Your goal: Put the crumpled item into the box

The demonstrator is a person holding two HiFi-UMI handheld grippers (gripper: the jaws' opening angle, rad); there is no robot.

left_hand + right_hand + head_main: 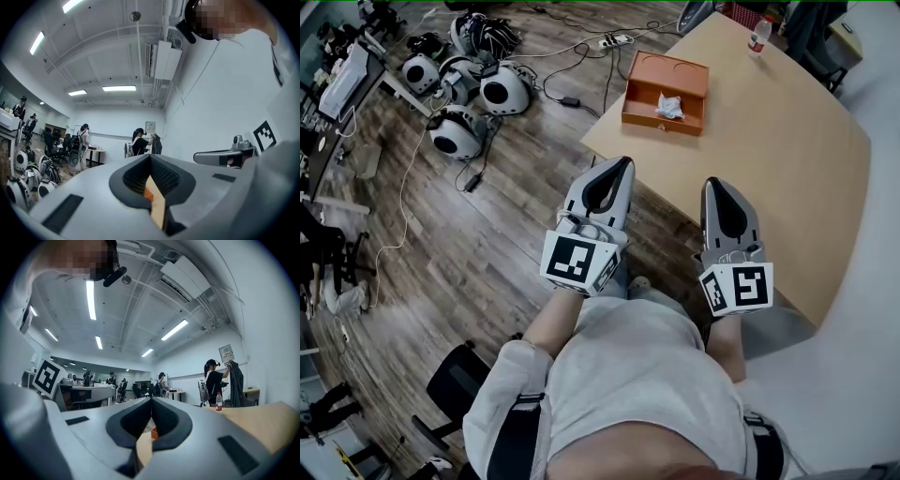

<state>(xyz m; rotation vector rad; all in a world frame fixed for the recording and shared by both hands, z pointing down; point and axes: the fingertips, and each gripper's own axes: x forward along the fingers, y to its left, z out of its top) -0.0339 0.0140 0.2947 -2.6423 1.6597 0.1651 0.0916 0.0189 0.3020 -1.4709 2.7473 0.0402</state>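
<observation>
An orange box stands open on the far left part of the wooden table. A white crumpled item lies inside it, toward the right. My left gripper is held near my body over the table's near left edge, shut and empty. My right gripper is beside it over the table, also shut with nothing in it. Both are well short of the box. A sliver of the box shows between the left jaws, and the box shows past the right jaws too.
A plastic bottle stands at the table's far edge, and the bottle shows in the right gripper view. White round devices and cables lie on the wood floor to the left. Other people stand far off in the room.
</observation>
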